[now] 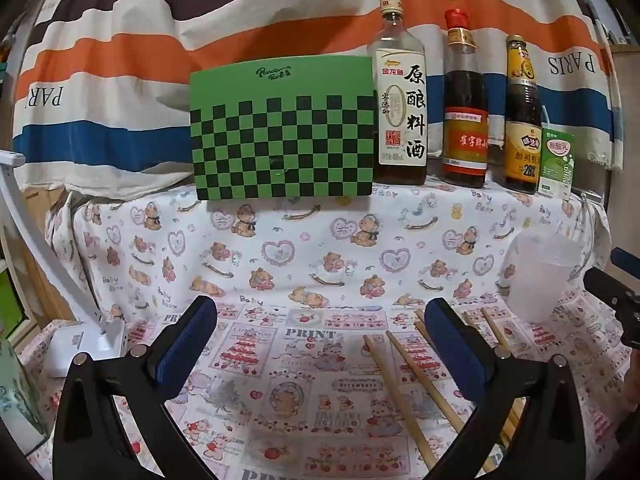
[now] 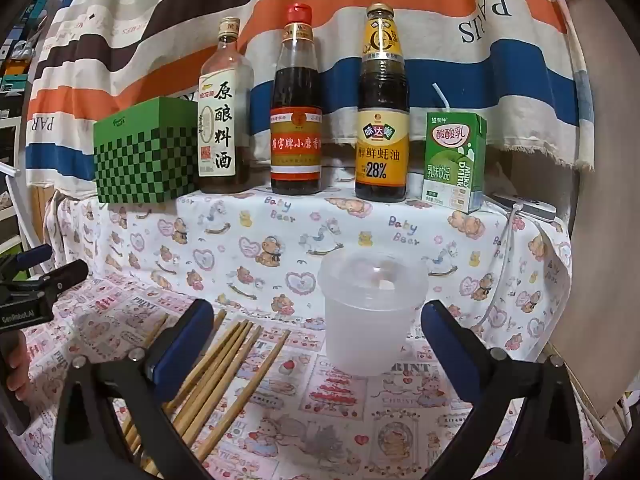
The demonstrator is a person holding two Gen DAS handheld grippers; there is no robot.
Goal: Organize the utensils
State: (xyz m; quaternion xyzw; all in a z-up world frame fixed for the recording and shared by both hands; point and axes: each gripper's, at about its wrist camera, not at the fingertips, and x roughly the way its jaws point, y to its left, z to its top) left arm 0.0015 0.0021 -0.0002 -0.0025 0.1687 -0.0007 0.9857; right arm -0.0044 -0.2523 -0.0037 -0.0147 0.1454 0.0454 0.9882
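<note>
Several wooden chopsticks (image 2: 224, 364) lie flat on the printed tablecloth, fanned out, left of a translucent plastic cup (image 2: 370, 312) that stands upright. My right gripper (image 2: 316, 344) is open and empty above the cloth, its left finger over the chopsticks and the cup just beyond its fingers. In the left wrist view the chopsticks (image 1: 404, 384) lie by the right finger and the cup (image 1: 540, 276) stands at the far right. My left gripper (image 1: 320, 344) is open and empty; the chopstick ends lie between its fingers.
At the back stand a green checkered box (image 1: 284, 128), a cooking wine bottle (image 2: 224, 120), a dark sauce bottle (image 2: 296, 112), an oyster sauce bottle (image 2: 382, 112) and a green milk carton (image 2: 454, 160). A white lamp base (image 1: 84, 344) sits left. A striped cloth hangs behind.
</note>
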